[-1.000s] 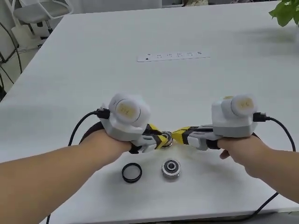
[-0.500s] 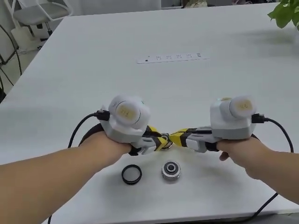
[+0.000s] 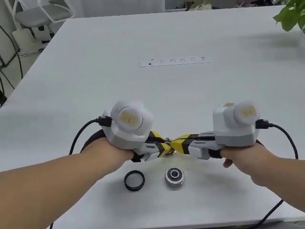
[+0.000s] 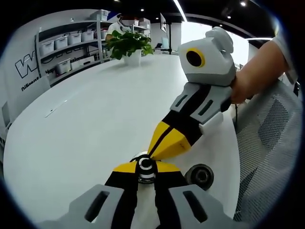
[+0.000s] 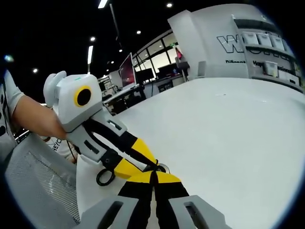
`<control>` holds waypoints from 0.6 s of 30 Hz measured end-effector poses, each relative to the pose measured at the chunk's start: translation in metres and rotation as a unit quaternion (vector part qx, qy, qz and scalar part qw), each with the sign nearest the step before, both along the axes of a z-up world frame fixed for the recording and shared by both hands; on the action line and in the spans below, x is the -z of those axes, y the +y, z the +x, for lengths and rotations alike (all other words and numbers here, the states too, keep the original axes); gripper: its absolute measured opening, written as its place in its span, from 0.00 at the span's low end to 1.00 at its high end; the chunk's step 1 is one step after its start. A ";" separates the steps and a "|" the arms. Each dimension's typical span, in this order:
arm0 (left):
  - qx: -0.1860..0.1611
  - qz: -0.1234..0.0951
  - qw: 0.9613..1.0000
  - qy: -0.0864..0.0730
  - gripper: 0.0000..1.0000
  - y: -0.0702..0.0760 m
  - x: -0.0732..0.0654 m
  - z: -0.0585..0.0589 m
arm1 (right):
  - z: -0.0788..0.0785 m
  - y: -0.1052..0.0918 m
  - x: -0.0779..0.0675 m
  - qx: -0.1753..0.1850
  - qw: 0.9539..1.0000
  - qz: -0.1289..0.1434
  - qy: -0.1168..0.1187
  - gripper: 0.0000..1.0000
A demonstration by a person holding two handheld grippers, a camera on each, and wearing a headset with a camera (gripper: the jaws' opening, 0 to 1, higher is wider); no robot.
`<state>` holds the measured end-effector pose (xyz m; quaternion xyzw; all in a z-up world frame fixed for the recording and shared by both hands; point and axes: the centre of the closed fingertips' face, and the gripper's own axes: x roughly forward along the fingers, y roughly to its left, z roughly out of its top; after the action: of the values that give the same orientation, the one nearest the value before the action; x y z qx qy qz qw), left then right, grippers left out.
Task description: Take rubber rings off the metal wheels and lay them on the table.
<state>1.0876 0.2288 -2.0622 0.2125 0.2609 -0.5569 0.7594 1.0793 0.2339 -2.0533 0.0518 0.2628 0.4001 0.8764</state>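
The white table (image 3: 95,71) lies under both tools. Over its near edge the left gripper (image 3: 161,148) and right gripper (image 3: 181,141) meet tip to tip. The left one's jaws pinch 1 metal wheel (image 4: 145,166); the right one's are pressed together at its rim. A 2nd wheel (image 3: 174,175) lies on the table at 6 o'clock from the tips, with 1 loose rubber ring (image 3: 126,181) at its 9 o'clock.

White power strip (image 3: 174,60) centre, leafy plant (image 3: 290,14) far right, office chair (image 3: 42,10) far left.

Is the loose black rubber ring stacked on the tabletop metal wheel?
No, the black rubber ring lies flat beside the round metal wheel, not touching.
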 end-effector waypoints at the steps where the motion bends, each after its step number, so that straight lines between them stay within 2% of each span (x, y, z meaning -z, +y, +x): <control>1: -0.001 -0.002 1.000 0.001 0.07 0.000 0.000 0.000 | 0.001 0.000 0.001 0.001 1.000 0.000 0.003 0.00; 5: -0.003 -0.005 1.000 0.002 0.07 0.000 -0.001 0.000 | 0.001 -0.003 0.005 0.006 1.000 -0.004 0.007 0.00; 14: 0.010 0.003 1.000 -0.003 0.08 0.001 -0.001 0.000 | 0.004 -0.006 -0.001 0.023 1.000 0.006 0.009 0.00; 18: 0.016 0.004 1.000 -0.006 0.12 0.002 -0.005 -0.002 | 0.004 -0.006 -0.001 0.023 1.000 0.008 0.011 0.00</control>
<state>1.0854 0.2305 -2.0576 0.2227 0.2551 -0.5669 0.7510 1.0831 0.2275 -2.0519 0.0689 0.2682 0.3816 0.8819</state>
